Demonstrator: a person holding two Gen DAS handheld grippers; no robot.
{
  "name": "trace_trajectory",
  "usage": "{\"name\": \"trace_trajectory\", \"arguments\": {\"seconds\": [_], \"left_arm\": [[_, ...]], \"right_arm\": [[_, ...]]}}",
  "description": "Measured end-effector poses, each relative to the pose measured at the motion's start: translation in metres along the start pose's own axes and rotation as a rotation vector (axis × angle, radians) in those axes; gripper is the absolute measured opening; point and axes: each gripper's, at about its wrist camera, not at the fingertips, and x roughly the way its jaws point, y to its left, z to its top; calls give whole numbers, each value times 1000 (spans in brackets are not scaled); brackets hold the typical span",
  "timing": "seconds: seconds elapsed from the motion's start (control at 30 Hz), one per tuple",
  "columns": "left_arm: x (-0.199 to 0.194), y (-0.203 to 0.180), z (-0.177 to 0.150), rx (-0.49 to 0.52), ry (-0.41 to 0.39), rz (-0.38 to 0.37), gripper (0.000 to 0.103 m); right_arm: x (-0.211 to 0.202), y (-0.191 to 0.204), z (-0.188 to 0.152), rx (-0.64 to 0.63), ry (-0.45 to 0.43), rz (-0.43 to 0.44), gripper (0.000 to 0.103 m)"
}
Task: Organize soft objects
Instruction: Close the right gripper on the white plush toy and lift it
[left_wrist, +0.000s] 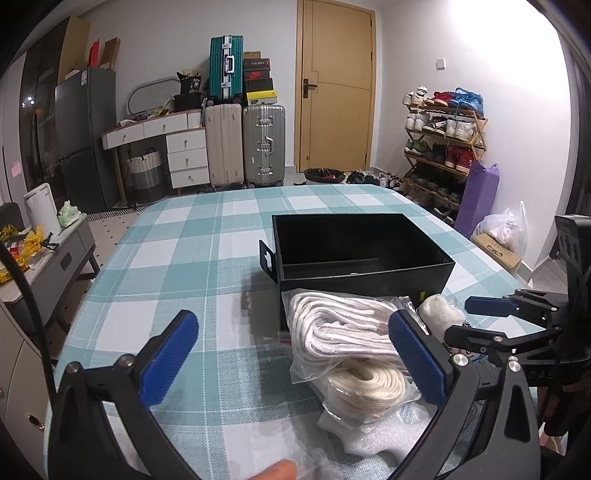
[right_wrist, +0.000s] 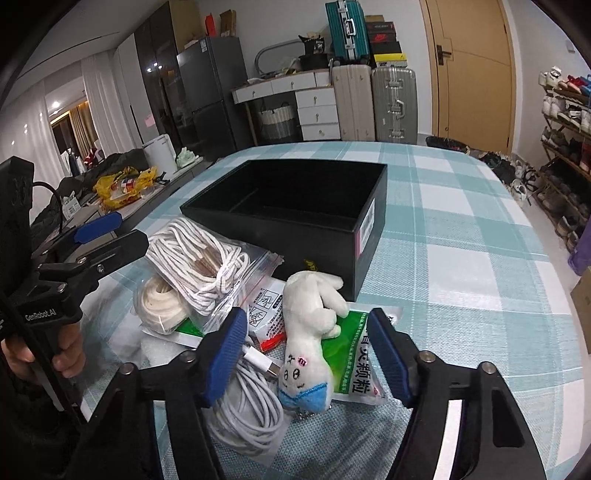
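Note:
A white plush toy (right_wrist: 306, 350) with a blue base lies on a green sachet (right_wrist: 354, 354). It sits between the jaws of my right gripper (right_wrist: 306, 350), which stand open with gaps on both sides of it. Just behind is an open, empty black box (right_wrist: 295, 236). My left gripper (left_wrist: 295, 354) is open over a clear bag of white cords (left_wrist: 340, 332) and a coil of white rope (left_wrist: 365, 384); its right finger is in front of the bag. From the left wrist view the plush toy (left_wrist: 441, 314) shows beside the right gripper (left_wrist: 491, 314).
A white charging cable (right_wrist: 251, 410) and a red-and-white sachet (right_wrist: 266, 310) lie by the plush toy. All of it rests on a table with a teal checked cloth (left_wrist: 184, 258). A hand (right_wrist: 66, 354) holds the left gripper's handle. Suitcases, drawers and a shoe rack stand beyond the table.

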Motion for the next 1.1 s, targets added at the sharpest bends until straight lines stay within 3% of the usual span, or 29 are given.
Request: {"name": "trace_trajectory", "arguments": {"seconds": [0.3,0.5,0.63,0.8,0.97,1.1], "left_arm": [[12,8,1,-34,36,-49,103],[25,4,0,-31,78,-74,102],[32,0,1,-41,108,-108,101],[41,-2,-1,-61,156,-155,88],[35,-5,-2,-73,149,-193,54],[23,1,0,-110,122,-230,36]], "right_arm": [[17,-4,2,0,46,20,47],[15,-1,-1,-21,26,15,27],[8,-1,-3,-25,3,19,26],[1,-1,-7,-21,-16,19,26],[-5,2,-9,-29,-35,17,26],[-11,4,-11,-34,-53,17,26]]}}
